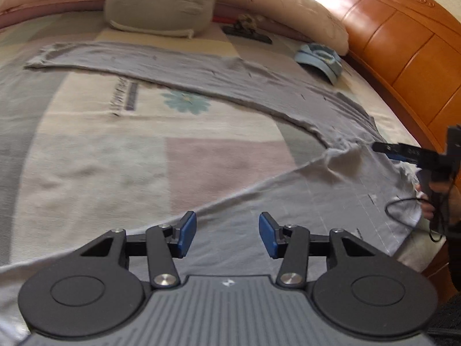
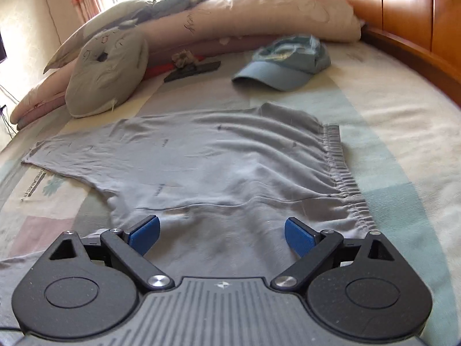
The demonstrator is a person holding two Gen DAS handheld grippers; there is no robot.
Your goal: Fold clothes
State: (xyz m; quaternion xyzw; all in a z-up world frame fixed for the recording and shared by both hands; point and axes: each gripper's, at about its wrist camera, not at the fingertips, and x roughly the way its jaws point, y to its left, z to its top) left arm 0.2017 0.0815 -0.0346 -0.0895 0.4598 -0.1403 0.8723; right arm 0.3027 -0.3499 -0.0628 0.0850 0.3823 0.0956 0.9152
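Observation:
Grey trousers (image 2: pixel 230 158) lie spread on the bed, with the elastic waistband (image 2: pixel 340 167) to the right. In the left wrist view one leg (image 1: pixel 173 60) stretches far left and the other leg (image 1: pixel 288 201) runs toward the camera. My left gripper (image 1: pixel 227 227) hovers over that near leg, its blue pads apart with nothing pinched. My right gripper (image 2: pixel 222 230) stands wide open above the crotch area, pads clear of the cloth. From the left wrist view the right gripper (image 1: pixel 386 150) shows at the right edge by the bunched waist, held by a hand (image 1: pixel 426 207).
A light blue cap (image 2: pixel 285 63) lies beyond the trousers near the wooden headboard (image 2: pixel 403 14). A grey pillow (image 2: pixel 106 77), a rolled quilt (image 2: pixel 259 14) and a dark flat object (image 2: pixel 193 70) line the far side. The patterned bedspread (image 1: pixel 115 158) shows at left.

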